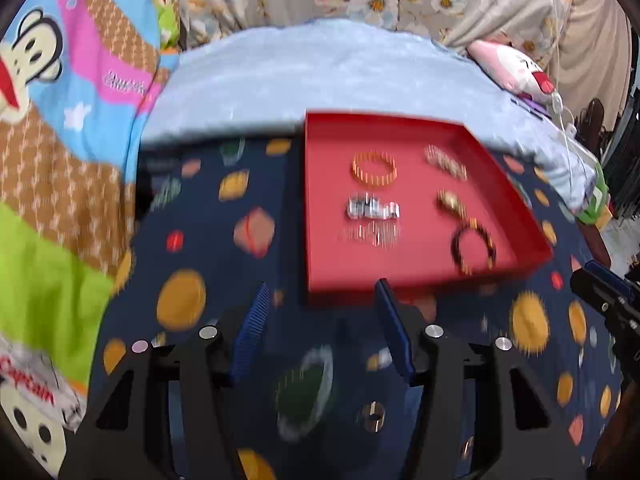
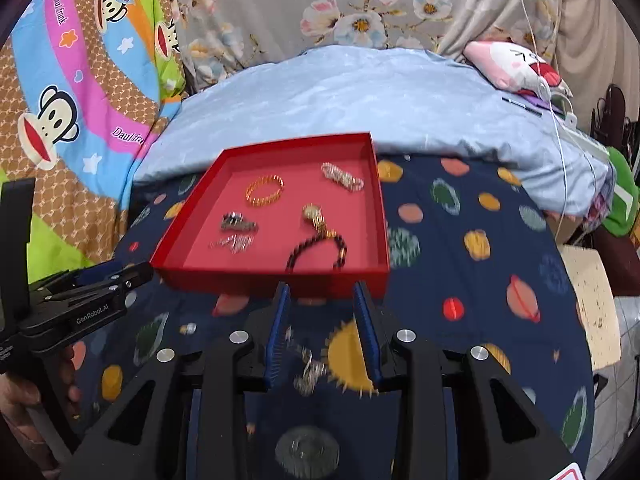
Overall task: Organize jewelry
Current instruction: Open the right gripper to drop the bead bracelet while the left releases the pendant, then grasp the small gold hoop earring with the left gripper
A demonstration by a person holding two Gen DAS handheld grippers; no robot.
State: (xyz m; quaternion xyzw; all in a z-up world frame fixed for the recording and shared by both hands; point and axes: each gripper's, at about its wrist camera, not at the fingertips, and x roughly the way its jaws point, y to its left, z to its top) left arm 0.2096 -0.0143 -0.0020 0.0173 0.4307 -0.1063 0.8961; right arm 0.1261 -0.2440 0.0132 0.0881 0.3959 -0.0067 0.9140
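Left wrist view: left tongs [image 1: 322,300] stand apart, empty, just short of the red tray [image 1: 320,216]. A small metal ring [image 1: 373,416] lies on the planet cloth [image 1: 192,216] below the pads, untouched; light and slippery, I'd pinch across its band.

Right wrist view: right tongs [image 2: 322,292] apart too. A limp silvery chain [image 2: 308,368] lies loose between them, on the tray's near side; take its bunched middle.

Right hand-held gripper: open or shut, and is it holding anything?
Open. The right hand-held gripper shows a clear gap between its blue fingers; a small silvery piece lies on the cloth between them, ungripped.
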